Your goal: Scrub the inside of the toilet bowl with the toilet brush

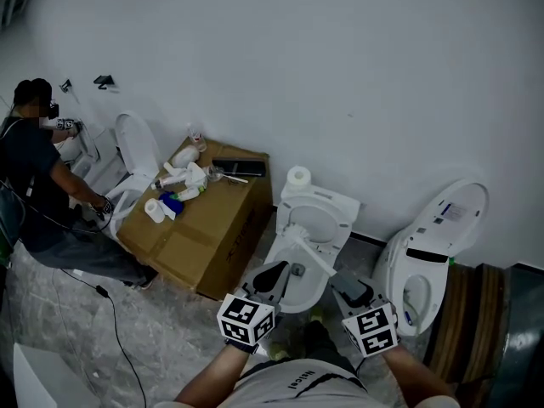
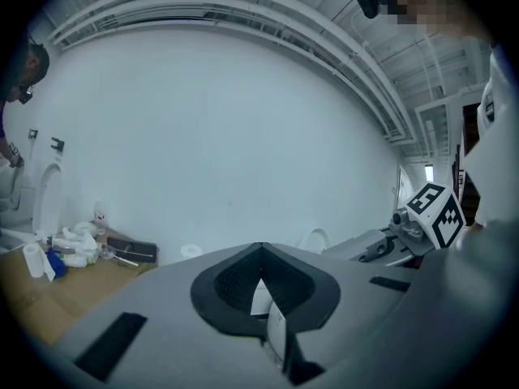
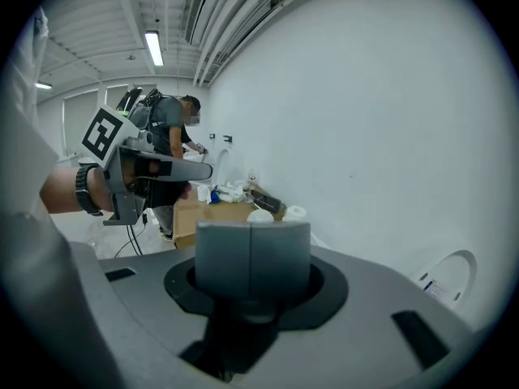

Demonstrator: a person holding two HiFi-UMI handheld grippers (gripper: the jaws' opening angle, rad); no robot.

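Observation:
A white toilet [image 1: 278, 253] stands open just ahead of me, its tank against the wall. The white toilet brush [image 1: 308, 251] slants across the bowl, head at the far left of it. My right gripper [image 1: 342, 280] is shut at the handle's near end. In the right gripper view its grey pads [image 3: 223, 254] are pressed together and the brush's white end [image 3: 259, 215] pokes out above them. My left gripper [image 1: 285, 272] hovers over the bowl's near left side. In the left gripper view its dark pads [image 2: 231, 286] form an open V with white showing between.
A toilet paper roll [image 1: 297, 177] sits on the tank. A cardboard box [image 1: 204, 232] with bottles and rags stands left of the toilet. Another toilet [image 1: 425, 270] with raised lid is on the right. A person [image 1: 34, 185] works at a third toilet [image 1: 132, 151] far left. A cable [image 1: 110, 308] lies on the floor.

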